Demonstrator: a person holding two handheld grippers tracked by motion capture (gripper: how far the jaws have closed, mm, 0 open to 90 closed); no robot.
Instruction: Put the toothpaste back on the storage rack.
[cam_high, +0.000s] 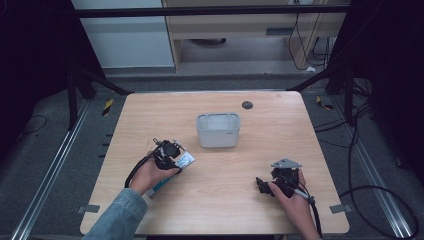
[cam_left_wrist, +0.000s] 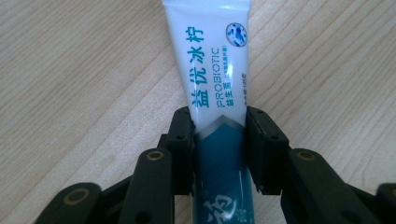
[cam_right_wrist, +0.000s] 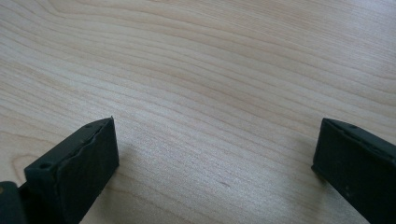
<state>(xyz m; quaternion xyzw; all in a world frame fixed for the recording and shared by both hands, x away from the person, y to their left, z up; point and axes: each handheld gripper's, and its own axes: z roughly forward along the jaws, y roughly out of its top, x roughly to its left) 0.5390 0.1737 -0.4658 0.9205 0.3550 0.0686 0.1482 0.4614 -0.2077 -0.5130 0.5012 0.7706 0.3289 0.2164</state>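
Currently left gripper (cam_left_wrist: 219, 135) is clamping the toothpaste tube (cam_left_wrist: 212, 70) over the table (cam_high: 225, 190), its cap end hidden under the hand (cam_high: 150, 175). Right gripper (cam_right_wrist: 215, 158) is sitting wide apart, gripping nothing, near the grey bin (cam_high: 218, 130).

A denim sleeve (cam_high: 117, 212) covers the left forearm; both grippers have black jaws, brass-ringed screws and black cables.

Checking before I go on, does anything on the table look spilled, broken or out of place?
Nothing stands out. The tube is clamped squarely in the left gripper, the bin sits upright, and the right gripper is open over bare table.
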